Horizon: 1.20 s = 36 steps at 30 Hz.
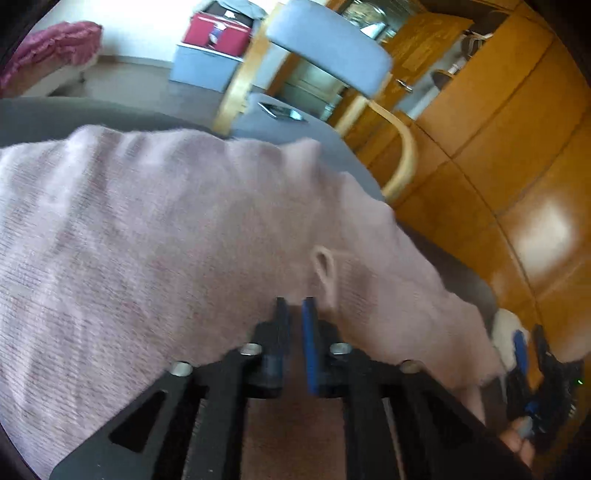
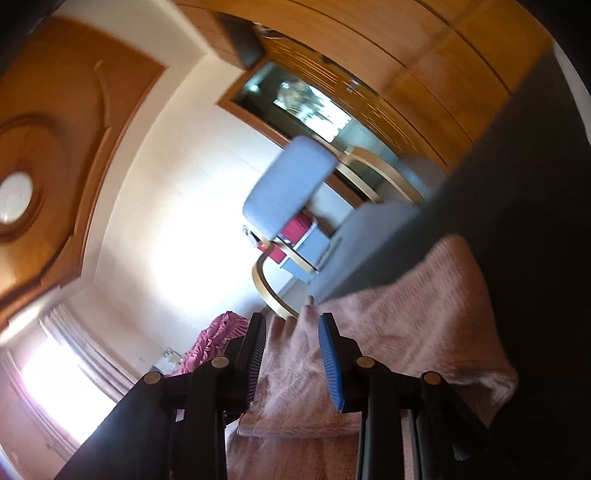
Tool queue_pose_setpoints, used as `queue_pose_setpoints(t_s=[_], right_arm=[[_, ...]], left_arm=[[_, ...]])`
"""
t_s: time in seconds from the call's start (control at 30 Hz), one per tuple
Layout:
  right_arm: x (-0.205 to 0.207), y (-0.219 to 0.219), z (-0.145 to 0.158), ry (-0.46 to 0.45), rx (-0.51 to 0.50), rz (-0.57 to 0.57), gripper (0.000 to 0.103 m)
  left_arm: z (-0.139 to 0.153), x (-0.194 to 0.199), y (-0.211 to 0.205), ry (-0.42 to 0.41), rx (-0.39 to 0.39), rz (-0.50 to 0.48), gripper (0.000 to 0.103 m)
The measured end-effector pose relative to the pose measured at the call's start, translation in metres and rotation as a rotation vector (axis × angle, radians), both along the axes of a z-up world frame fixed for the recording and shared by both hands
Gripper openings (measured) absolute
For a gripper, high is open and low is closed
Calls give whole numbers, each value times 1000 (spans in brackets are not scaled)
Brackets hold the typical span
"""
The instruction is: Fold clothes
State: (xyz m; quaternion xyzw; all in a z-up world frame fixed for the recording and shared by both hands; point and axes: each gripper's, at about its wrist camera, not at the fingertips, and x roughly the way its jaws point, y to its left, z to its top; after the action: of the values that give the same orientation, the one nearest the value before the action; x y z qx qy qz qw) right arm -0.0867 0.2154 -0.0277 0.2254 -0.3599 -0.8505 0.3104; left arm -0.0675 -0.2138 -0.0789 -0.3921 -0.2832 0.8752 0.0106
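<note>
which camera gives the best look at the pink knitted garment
The left wrist view: the pink knitted garment spreads across the grey table, edges visible. The right wrist view shows only a bunched part between the right gripper fingers.

left wrist: close, angled down over pink cloth (image 1: 166,229) | right wrist: rolled, near-level | shared: chair (image 2: 291,188)

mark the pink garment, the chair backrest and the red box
pink garment (image 1: 166,229): left wrist view, middle of the knit fabric.
chair backrest (image 1: 328,55): left wrist view, grey pad.
red box (image 1: 218,33): left wrist view, front face.
</note>
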Motion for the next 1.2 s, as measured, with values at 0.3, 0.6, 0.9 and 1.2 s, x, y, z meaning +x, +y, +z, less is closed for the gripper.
queue_pose_setpoints(t_s=[0.3, 0.6, 0.9, 1.2], right_arm=[[-6, -22, -11, -40, 64, 63, 30], [-9, -15, -18, -51, -3, 66, 30], [-10, -15, -20, -67, -9, 75, 30], [-10, -13, -22, -74, -15, 70, 30]], left_arm=[[11, -6, 66, 5, -348, -182, 68], [11, -4, 37, 36, -142, -129, 68], [1, -19, 30, 61, 108, -165, 83], [6, -18, 61, 49, -129, -200, 83]])
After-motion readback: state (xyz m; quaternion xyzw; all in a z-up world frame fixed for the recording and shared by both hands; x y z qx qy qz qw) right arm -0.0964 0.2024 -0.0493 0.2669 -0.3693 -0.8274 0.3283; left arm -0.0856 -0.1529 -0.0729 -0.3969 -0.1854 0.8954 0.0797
